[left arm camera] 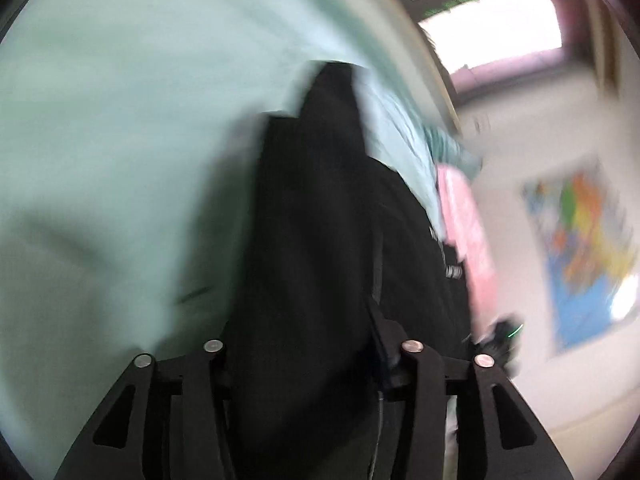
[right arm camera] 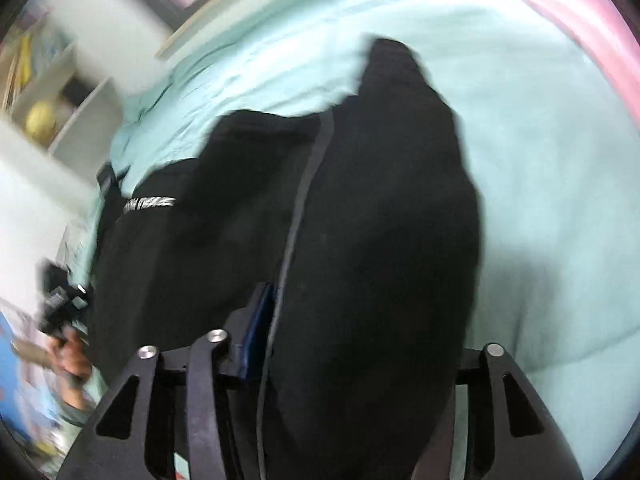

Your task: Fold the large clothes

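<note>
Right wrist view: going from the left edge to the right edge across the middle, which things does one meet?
White shelf unit → black garment → mint-green bed sheet → pink fabric at the rim.

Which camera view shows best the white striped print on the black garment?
The right wrist view. There the white striped print lies unobstructed on the black fabric garment, blurred but whole, above the mint-green bed sheet. The left wrist view shows only a small, blurred piece of the print at the garment's right edge.
</note>
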The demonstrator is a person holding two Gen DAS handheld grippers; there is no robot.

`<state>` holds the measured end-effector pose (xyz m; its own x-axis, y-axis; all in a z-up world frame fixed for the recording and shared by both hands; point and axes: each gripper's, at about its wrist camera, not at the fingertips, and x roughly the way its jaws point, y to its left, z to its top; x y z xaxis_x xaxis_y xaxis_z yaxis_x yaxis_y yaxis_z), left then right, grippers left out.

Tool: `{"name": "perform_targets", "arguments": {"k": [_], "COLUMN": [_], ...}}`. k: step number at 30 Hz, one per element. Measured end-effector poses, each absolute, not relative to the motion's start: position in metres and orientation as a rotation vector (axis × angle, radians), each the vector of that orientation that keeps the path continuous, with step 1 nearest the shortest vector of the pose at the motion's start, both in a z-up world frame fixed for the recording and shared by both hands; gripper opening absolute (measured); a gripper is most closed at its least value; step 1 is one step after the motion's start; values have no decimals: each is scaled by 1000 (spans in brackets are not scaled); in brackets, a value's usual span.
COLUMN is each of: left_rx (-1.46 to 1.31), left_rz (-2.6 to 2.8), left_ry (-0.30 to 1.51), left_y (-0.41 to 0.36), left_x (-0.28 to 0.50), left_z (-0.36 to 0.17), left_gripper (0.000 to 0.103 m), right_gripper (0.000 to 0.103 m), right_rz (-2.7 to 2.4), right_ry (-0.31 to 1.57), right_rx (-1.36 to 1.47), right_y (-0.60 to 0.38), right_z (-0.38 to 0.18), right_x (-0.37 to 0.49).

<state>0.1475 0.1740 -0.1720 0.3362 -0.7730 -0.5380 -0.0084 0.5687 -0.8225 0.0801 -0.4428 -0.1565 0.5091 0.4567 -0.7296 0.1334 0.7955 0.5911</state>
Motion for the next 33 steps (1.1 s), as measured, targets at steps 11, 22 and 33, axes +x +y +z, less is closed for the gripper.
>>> {"name": "perform_targets", "arguments": {"k": [11, 22, 33], "left_rx": [-357, -10, 69], "left_rz": [-440, -448, -259], "left_ry": [854, 1033, 933], "left_y": [171, -37, -48], "left_x": [95, 116, 93], "left_z": [-40, -95, -90], "left_gripper": [55, 60, 61], "right_gripper": [64, 74, 75], "right_rz": [61, 143, 23], "right_ry": [857, 1059, 955], "right_rx": [453, 139, 250], "right_y": [-447, -270, -295], "right_z": [-58, -111, -112], "right_x": [39, 81, 28]}}
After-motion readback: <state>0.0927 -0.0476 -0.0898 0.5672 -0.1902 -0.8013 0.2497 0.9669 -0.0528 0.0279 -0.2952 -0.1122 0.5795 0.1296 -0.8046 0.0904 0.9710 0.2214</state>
